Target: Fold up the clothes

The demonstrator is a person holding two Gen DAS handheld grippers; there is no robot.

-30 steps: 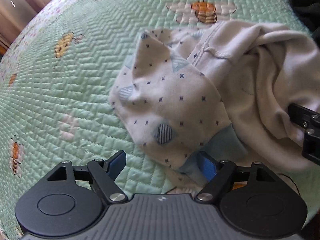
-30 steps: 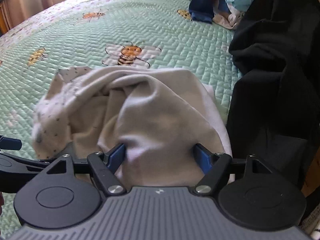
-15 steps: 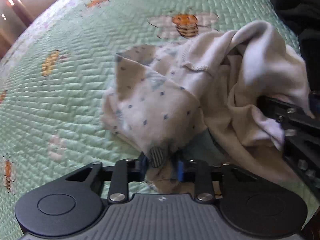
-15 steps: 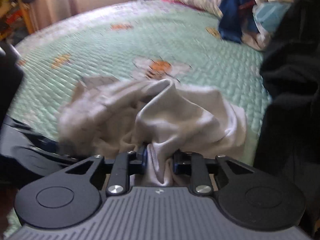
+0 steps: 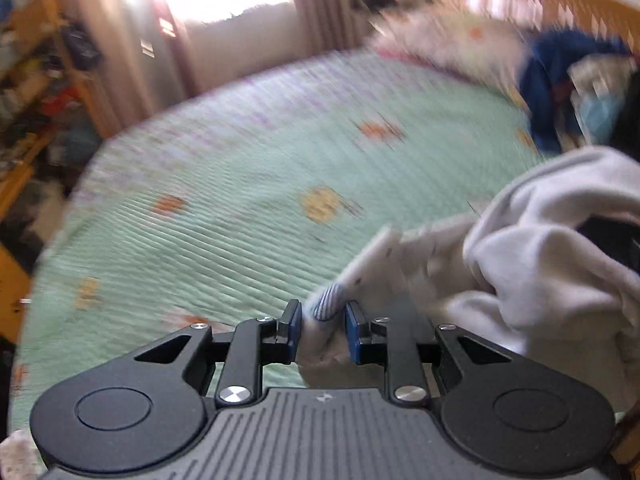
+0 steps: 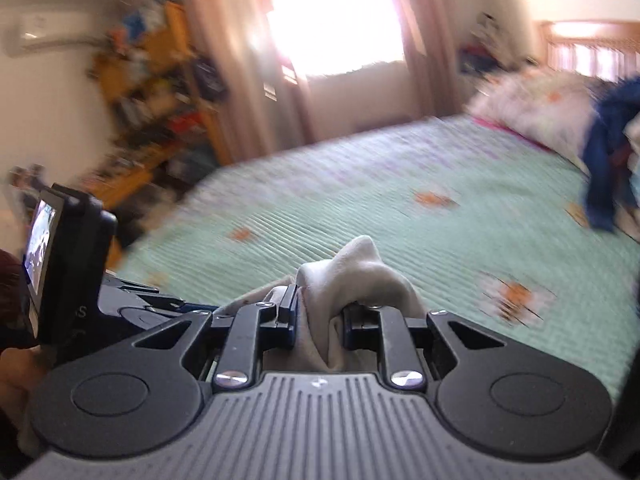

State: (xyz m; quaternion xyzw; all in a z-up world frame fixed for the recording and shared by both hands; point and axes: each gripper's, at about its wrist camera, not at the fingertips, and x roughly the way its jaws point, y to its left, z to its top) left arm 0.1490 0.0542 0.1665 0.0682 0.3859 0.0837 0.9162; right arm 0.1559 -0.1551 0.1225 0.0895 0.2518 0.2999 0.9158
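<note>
Cloth is bunched between the blue pads of both tools. The left gripper pinches a patterned bit of the small pale garment, and the right gripper pinches a plain cream bit of it. The garment hangs in the air between them, above the green bee quilt on the bed. It looks soft, thin and light, so it will flop and droop, not stay flat. It will not break, but a small pinch could slip. A good place to hold is at the edges or corners, far apart, so the cloth pulls out flat. More clothes lie piled at the far side
</note>
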